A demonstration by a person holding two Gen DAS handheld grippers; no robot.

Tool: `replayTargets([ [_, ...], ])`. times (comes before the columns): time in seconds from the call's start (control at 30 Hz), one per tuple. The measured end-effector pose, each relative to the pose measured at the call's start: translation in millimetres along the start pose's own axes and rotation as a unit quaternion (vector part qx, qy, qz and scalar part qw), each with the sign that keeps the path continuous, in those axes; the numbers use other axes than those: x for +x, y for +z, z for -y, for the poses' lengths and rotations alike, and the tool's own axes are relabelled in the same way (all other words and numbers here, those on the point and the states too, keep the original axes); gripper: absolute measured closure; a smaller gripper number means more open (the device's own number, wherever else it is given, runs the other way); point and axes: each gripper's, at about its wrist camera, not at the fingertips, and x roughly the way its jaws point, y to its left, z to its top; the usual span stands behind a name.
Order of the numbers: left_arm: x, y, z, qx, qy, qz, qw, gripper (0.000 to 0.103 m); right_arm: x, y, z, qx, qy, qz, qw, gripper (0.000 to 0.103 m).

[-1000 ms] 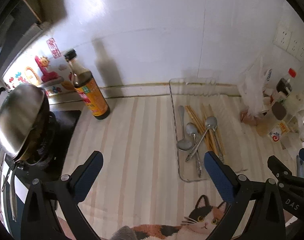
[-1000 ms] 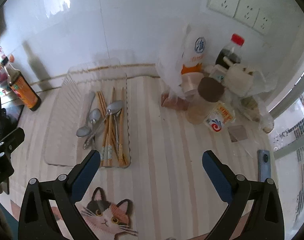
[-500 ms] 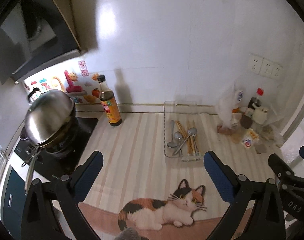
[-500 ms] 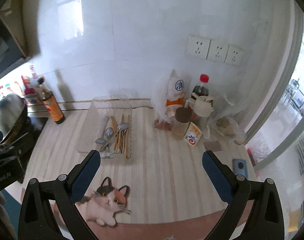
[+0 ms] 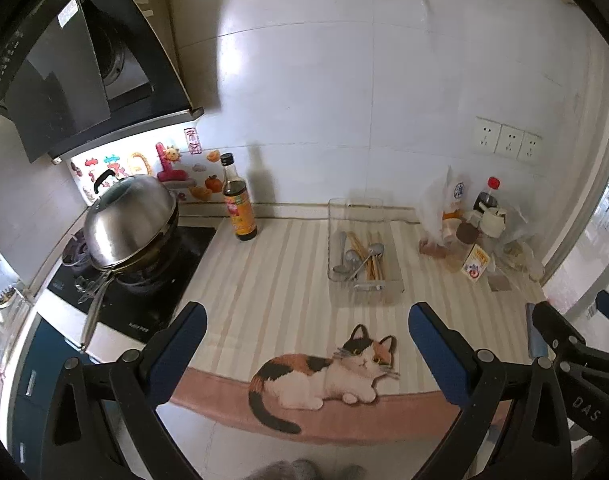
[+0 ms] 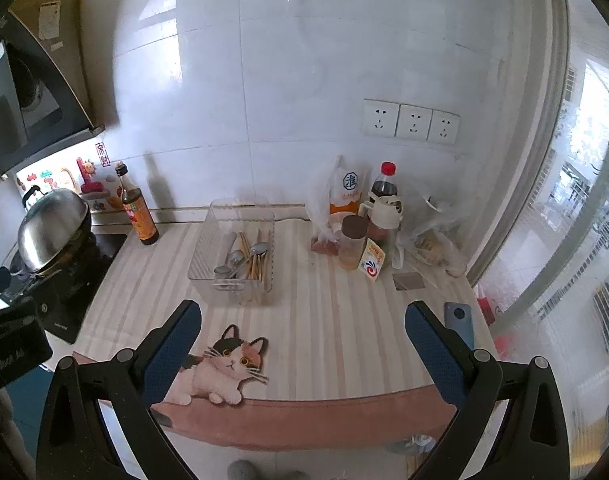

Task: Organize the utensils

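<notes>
- Range hood (image 5: 64,80): black, upper left, above the stove; writing on it too small to read.
- Wok (image 5: 130,228): steel domed lid with a black handle, on the black hob (image 5: 144,280); small white print on the hob's front edge, unreadable.
- Stickers (image 5: 168,164): cartoon shapes and a red-on-white character strip on the wall behind the wok; characters not legible.
- Sauce bottle (image 5: 237,204): dark glass, black cap, orange label, upright on the desk (image 5: 272,292) beside the hob; label text unreadable.
- Left tool (image 5: 304,344): blue-padded fingers spread wide, nothing between them, held above the desk's front edge.
- Cat picture (image 5: 328,368): calico, printed on the striped desk cover near the front.
- Clear tray (image 6: 208,248): mid-desk, holding metal spoons (image 6: 234,258) and wooden chopsticks (image 6: 258,264) lying lengthwise, some crossing.
- Right tool (image 6: 302,344): fingers equally wide apart, gripping nothing; its body, marked "DAS", shows at the right of the left wrist view.
- Plastic bag (image 6: 344,192): white and orange, blue round logo with one character.
- Red-capped bottle (image 6: 384,184), brown-lidded jar (image 6: 352,244), small carton (image 6: 370,264) with a red swirl mark: clustered against the wall.
- Wall sockets (image 6: 410,122): three white plates in a row.
- Phone (image 6: 458,322): blue-grey, flat near the desk's right edge.
</notes>
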Motion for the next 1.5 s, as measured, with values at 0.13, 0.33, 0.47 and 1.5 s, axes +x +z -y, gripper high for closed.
replayTargets([
  [0.13, -7, 4, -6, -0.004, -0.006, -0.012, 0.9999, 0.000, -9, 7, -3, -0.001, 0.000, -0.009, 1.000, 0.000],
  [0.33, -8, 10, -15, -0.004, -0.003, -0.013, 0.9999, 0.000, -19, 15, -6, -0.004, -0.007, -0.005, 1.000, 0.000],
  [0.47, -7, 11, -15, -0.003, -0.003, -0.016, 0.9999, 0.000, -19, 18, -6, -0.002, -0.011, -0.005, 1.000, 0.000],
  [1.5, 0, 11, -16, 0.018, 0.002, -0.015, 0.9997, 0.000, -6, 20, -6, -0.017, -0.004, -0.026, 1.000, 0.000],
])
